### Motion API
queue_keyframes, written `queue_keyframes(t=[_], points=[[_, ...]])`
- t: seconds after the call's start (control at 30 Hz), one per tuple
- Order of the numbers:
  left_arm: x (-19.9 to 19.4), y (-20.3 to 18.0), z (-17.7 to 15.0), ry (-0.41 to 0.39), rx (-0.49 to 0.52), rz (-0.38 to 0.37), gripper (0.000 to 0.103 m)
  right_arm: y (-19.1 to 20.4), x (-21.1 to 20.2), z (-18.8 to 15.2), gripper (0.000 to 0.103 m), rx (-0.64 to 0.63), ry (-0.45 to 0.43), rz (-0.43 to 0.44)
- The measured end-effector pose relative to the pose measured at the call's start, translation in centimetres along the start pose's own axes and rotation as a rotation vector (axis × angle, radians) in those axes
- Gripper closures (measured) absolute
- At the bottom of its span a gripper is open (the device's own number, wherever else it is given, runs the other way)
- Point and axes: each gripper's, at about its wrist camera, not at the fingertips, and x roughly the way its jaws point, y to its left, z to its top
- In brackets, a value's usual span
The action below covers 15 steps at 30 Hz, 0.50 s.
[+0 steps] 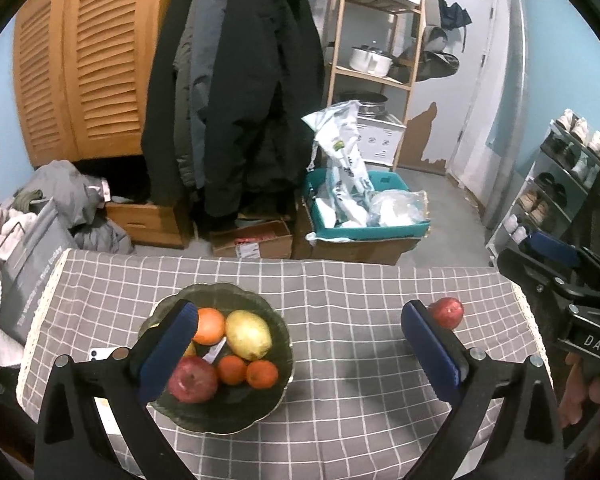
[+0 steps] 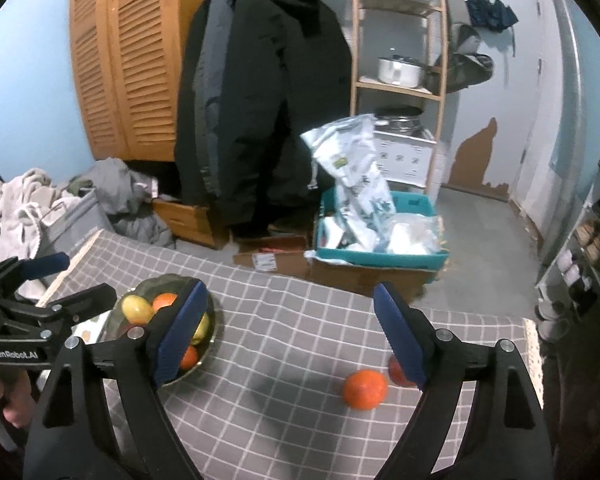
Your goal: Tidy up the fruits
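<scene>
Item one: our left gripper, held above the grey checked tablecloth, fingers spread wide apart and holding nothing. Its left finger overlaps the near-left edge of the bowl in view; its right finger sits just beside the red apple as seen, though we cannot tell if they touch.

Item two: our right gripper, likewise above the cloth, fingers parted wide, nothing between them. In the left wrist view it shows at the right edge.

Item three: dark green bowl, on the left part of the table. Contents, as we count them from the left wrist view: one large orange, one yellow pear-like fruit, one red apple in bowl, two small mandarins, and a white scrap we cannot identify.

Item four: loose fruit on the cloth, well apart from the bowl. One loose orange, and the red apple partly hidden behind the right finger in the right wrist view.

Item five: teal bin on a cardboard box beyond the table, holding plastic bags.
</scene>
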Motion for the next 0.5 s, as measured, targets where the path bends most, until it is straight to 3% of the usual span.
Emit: queue_keyframes(t=[0.5], points=[[2.3,-6.3,0.5,0.045,0.078,-0.063,0.001,-7.4,-1.5,-2.3,0.017,0.093,0.019,-0.120]])
